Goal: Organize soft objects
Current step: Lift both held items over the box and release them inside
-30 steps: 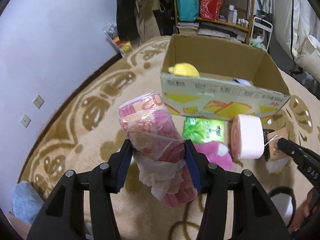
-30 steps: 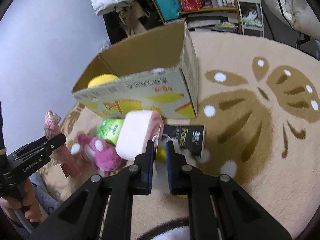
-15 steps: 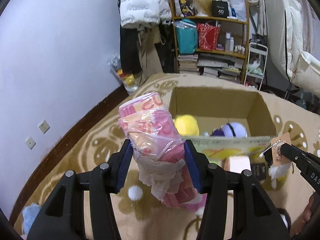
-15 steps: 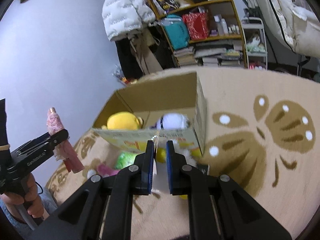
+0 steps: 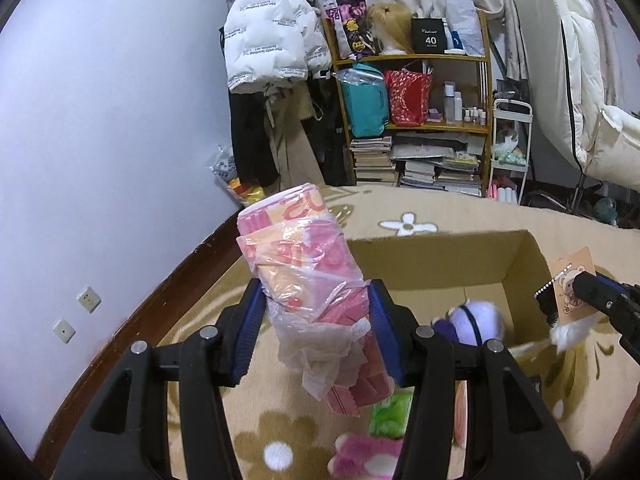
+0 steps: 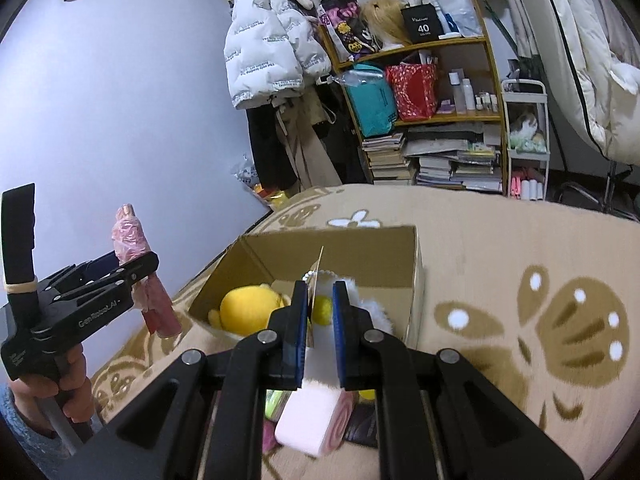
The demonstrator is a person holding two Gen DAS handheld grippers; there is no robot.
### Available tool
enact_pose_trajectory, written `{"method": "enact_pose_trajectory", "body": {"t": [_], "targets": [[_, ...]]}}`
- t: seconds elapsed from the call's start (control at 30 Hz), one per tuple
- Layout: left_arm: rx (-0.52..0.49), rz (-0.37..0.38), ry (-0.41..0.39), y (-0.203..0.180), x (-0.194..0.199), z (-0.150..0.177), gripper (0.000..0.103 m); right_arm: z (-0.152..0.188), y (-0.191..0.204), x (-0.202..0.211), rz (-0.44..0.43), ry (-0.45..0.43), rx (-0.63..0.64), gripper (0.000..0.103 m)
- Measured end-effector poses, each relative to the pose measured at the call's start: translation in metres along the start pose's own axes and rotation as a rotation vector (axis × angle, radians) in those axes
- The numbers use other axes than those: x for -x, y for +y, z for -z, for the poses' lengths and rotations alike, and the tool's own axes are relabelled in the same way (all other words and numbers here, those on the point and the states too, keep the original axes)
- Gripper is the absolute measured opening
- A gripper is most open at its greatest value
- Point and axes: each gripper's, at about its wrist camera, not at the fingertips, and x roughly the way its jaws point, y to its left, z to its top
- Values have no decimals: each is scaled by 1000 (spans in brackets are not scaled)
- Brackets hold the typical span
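Beige patterned carpet (image 5: 208, 364) fills the left wrist view, where the left tongs (image 5: 316, 328) are clenched on a pink tissue pack (image 5: 308, 288) standing upright, its long axis vertical, with the open cardboard box (image 5: 524, 264) ahead and to their right. From the right wrist view, the right tongs (image 6: 320, 320) grip a white fluffy toy (image 6: 372, 312) with a paper tag (image 6: 317, 280); the box (image 6: 416, 280) lies directly ahead below them, so I judge this hand nearer the drop.
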Motion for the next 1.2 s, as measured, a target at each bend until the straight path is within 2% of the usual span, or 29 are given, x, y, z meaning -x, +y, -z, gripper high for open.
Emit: {"method": "enact_pose_trajectory", "body": {"t": [0.07, 0.33, 0.5, 0.63, 0.9, 1.03, 1.13, 1.2], "targets": [[5, 29, 9, -1, -8, -5, 51, -4, -1, -5, -3, 0, 4, 12], [-35, 68, 19, -23, -40, -12, 51, -8, -4, -34, -8, 36, 12, 12], [-72, 60, 13, -34, -51, -9, 51, -2, -3, -49, -5, 68, 28, 13], [-46, 111, 26, -35, -58, -12, 51, -4, -3, -59, -9, 78, 27, 13], [-32, 148, 38, -41, -72, -18, 51, -14, -8, -73, -8, 85, 16, 13], [-46, 155, 80, -44, -83, -16, 54, -15, -14, -77, -12, 109, -16, 16], [-53, 142, 86, -44, -84, -13, 62, -16, -17, -78, -18, 119, -31, 16], [-61, 131, 92, -44, -84, -12, 71, -17, -17, -78, -17, 126, -33, 17]]}}
